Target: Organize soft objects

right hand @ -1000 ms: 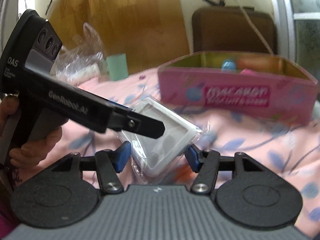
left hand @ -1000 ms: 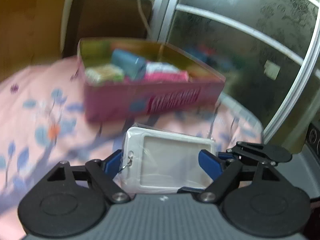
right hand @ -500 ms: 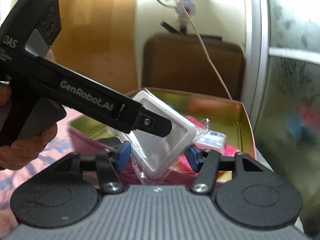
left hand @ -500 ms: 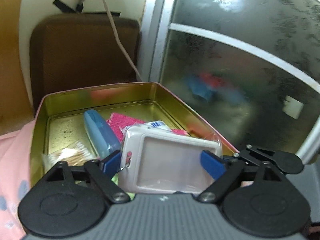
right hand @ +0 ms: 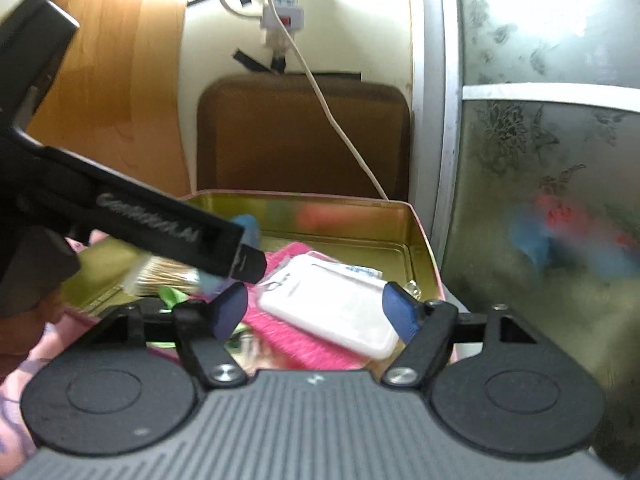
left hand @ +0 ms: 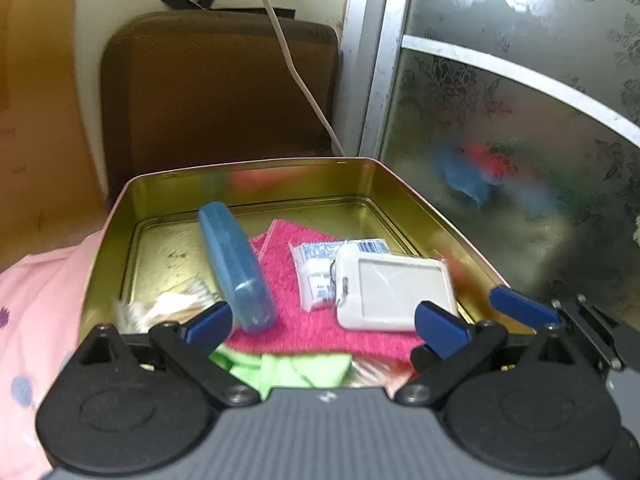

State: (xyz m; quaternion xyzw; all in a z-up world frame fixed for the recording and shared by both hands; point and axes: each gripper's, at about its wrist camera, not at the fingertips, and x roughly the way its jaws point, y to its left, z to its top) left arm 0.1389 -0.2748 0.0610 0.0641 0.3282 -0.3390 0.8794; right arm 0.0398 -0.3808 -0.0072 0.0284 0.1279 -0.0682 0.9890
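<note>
A white card holder [left hand: 394,295] in clear wrap lies inside the open gold tin [left hand: 256,178], on a pink cloth [left hand: 304,320]; it also shows in the right wrist view [right hand: 332,308]. My left gripper [left hand: 324,326] is open above the tin's near edge, apart from the holder. My right gripper [right hand: 314,312] is open, its blue pads either side of the holder without touching it. The right gripper's pad [left hand: 520,307] shows in the left view. The left gripper body [right hand: 132,216] crosses the right view.
The tin also holds a blue case [left hand: 236,266], a small packet [left hand: 320,270], cotton swabs [left hand: 164,310] and a green cloth [left hand: 296,370]. A brown chair back [left hand: 216,96], a white cable [left hand: 300,76] and a frosted glass door [left hand: 520,140] stand behind. Pink floral bedding [left hand: 36,288] is left.
Both grippers opened and let go of the card holder; it dropped onto the pink cloth in the tin. Both grippers moved forward over the tin.
</note>
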